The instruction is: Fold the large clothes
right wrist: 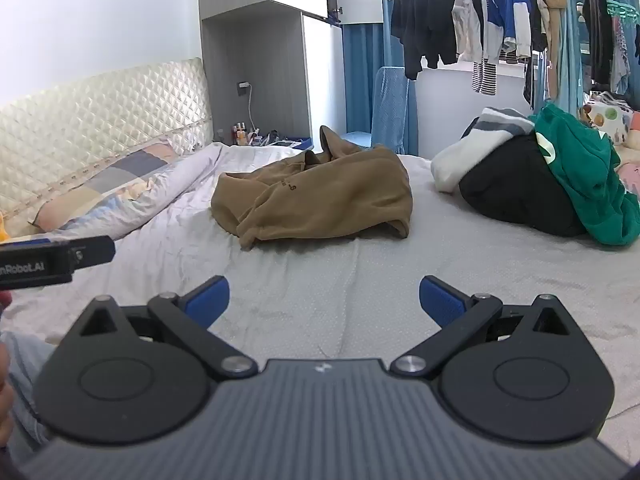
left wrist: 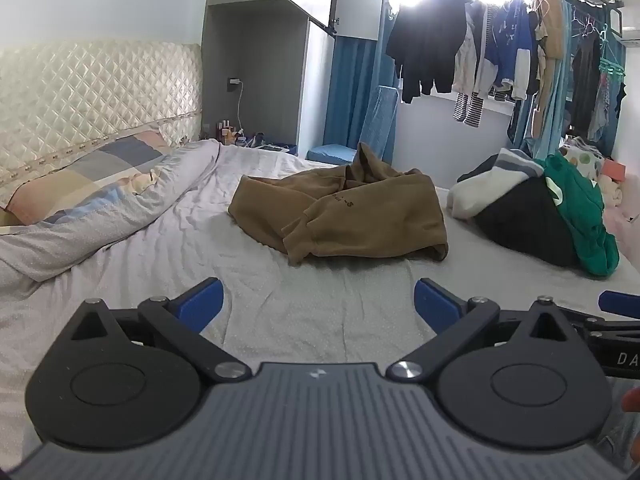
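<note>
- Left gripper (left wrist: 318, 300): jaws spread wide, blue pads well apart, nothing between them, hovering above the bed sheet (left wrist: 304, 312) and tilted slightly downward.
- Right gripper (right wrist: 324, 298): likewise spread to its widest, empty, over the same pale sheet, pointing toward the clothes.
- Brown hoodie (left wrist: 340, 212): crumpled in a loose heap near the middle of the bed, ahead of both grippers and well apart from them; hood bunched up at the far side, a sleeve cuff draped across the front, small dark lettering on the fabric, too small to read.
- Pile of clothes (left wrist: 532, 216): to the right of the hoodie, apart from it; a black garment at the bottom, a white-and-grey one on top at the left, a green one draped over the right side.
- Patchwork pillow (left wrist: 88, 180): at the left, against a quilted cream headboard (left wrist: 96, 96), with a rolled pale duvet (left wrist: 120, 216) in front of it.
- Hanging clothes (left wrist: 500, 52): on a rack at the bright window behind the bed, beside blue curtains.
- Grey wardrobe niche (left wrist: 260, 68): past the head of the bed, a charger plugged into its wall.
- In each wrist view, a bit of the other gripper at the frame edge.
</note>
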Available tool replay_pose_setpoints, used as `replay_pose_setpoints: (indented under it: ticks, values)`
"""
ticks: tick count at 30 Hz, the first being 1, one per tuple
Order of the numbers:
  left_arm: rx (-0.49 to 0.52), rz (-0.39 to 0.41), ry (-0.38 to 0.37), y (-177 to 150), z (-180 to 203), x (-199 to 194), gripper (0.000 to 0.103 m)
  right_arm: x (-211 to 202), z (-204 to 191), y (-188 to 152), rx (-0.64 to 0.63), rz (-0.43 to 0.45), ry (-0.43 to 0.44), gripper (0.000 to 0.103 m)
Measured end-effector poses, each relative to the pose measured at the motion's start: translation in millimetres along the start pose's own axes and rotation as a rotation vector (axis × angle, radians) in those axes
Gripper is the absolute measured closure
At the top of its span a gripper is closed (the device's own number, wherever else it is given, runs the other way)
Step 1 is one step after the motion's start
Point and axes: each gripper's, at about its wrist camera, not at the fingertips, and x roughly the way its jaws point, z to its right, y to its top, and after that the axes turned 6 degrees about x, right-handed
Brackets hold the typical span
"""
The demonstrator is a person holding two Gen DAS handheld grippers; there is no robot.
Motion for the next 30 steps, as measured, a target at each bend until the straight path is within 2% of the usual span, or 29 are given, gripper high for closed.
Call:
replay_pose_setpoints:
  ticks: [15,30]
  values:
    - [-0.006,-0.011,-0.015,-4.7,0.6,12.7,0.0,12.2,7.8,-5.0,0.013,-0.009,-0.054,0.0]
    - [-0.01,-0.013,-0.013,-6.5,-2.8,20.8,0.0,17.0,6.7,-7.6,0.019,-0.015,-0.053,0.0]
